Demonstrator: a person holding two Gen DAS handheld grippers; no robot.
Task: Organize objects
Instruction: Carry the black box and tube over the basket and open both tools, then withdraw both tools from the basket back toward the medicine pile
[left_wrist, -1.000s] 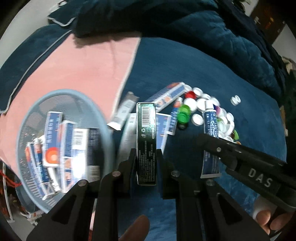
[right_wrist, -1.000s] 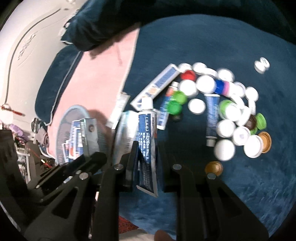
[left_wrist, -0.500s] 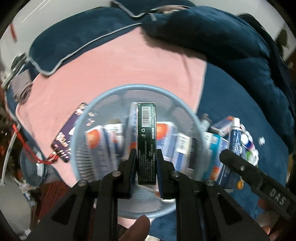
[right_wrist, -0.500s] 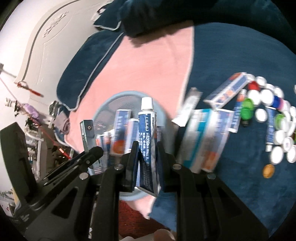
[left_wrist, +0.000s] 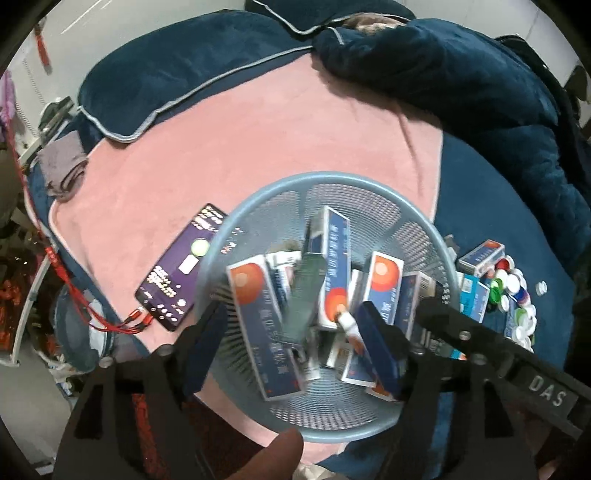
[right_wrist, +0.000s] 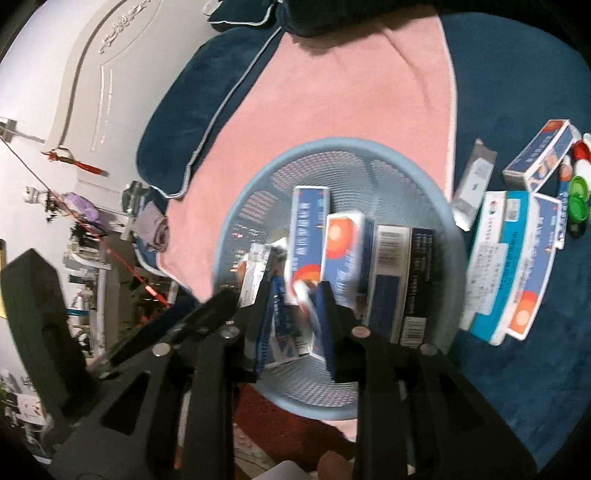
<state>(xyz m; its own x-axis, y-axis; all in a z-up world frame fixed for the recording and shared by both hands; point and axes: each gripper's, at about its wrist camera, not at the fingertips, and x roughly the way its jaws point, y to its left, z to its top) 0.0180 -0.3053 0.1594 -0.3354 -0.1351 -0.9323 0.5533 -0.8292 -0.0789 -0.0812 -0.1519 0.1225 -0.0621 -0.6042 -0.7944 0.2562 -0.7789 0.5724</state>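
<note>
Both grippers now hang over the blue mesh basket (left_wrist: 424, 221), the dark green box (left_wrist: 306, 291) having left the left gripper (left_wrist: 291, 339), whose jaws stand wide apart and empty as it drops, blurred, among the cartons. Right gripper (right_wrist: 295, 314) jaws are partly open around a blurred toothpaste tube (right_wrist: 303, 291); whether they still touch it is unclear. Cartons are light, stiff cardboard, best pinched across the narrow sides; more boxes (right_wrist: 513, 266) wait on the bed

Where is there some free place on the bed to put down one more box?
Bare pink blanket lies between the basket, the pillow and the phone. Crowded: inside the basket, and the blue cover right of it, with boxes and bottle caps.
</note>
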